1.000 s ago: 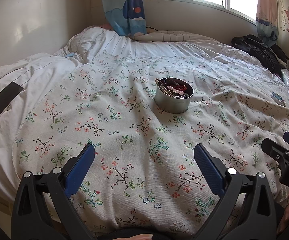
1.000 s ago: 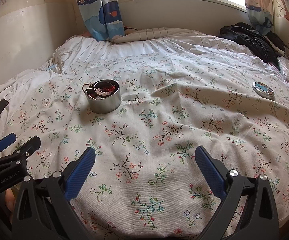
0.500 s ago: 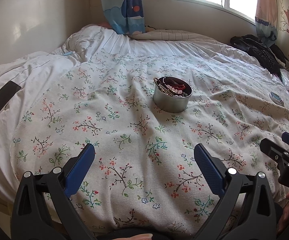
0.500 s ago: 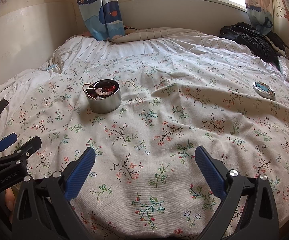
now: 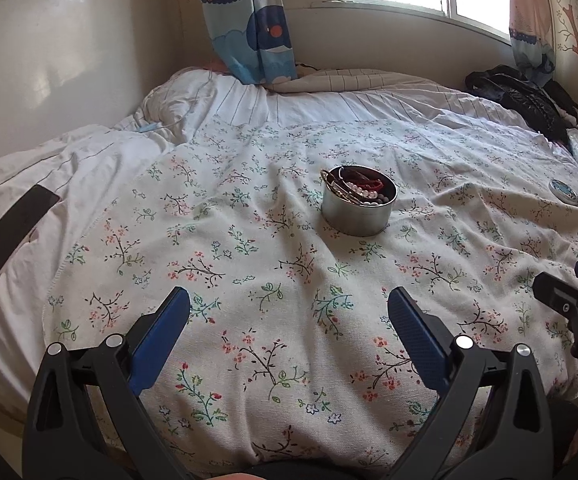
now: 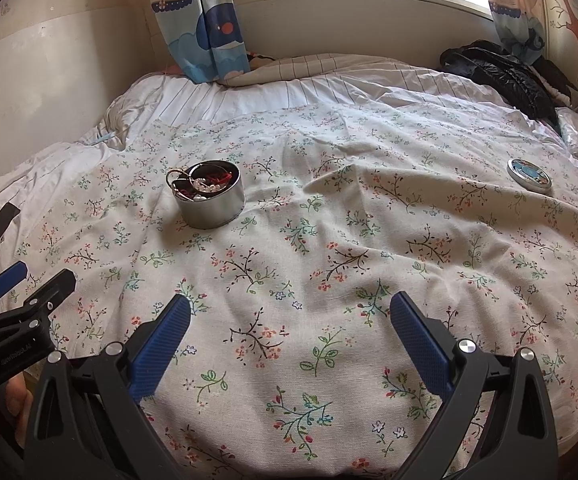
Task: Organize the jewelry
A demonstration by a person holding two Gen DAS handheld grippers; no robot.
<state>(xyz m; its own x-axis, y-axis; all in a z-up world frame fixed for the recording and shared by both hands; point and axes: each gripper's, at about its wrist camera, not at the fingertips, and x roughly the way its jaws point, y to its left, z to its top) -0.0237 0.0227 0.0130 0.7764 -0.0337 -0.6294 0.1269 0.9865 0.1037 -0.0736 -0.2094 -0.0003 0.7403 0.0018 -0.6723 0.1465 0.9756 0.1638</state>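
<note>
Judging progress: the jewelry (image 5: 363,188) already sits heaped inside the round tin (image 5: 357,212), so the gathering looks done, though a wire loop hangs over the tin's rim.
Lid: a round lid (image 6: 529,175) lies flat on the floral bed cover (image 6: 329,248), well apart from the tin and to its right; closing the tin seems to be what is left.
Tin: it stands upright and uncovered on the bed cover, with no loose pieces visible around it.
Left gripper (image 5: 289,320): jaws spread wide and empty, on the near side of the tin, which lies ahead and slightly right of the gap, not between them.
Right gripper (image 6: 289,322): jaws wide and empty too, nearer than the tin, which lies ahead and to the left; the lid lies right of the tin, ahead of this gripper.
Phone (image 5: 13,228): a dark phone rests on the white quilt, well left of the tin.
</note>
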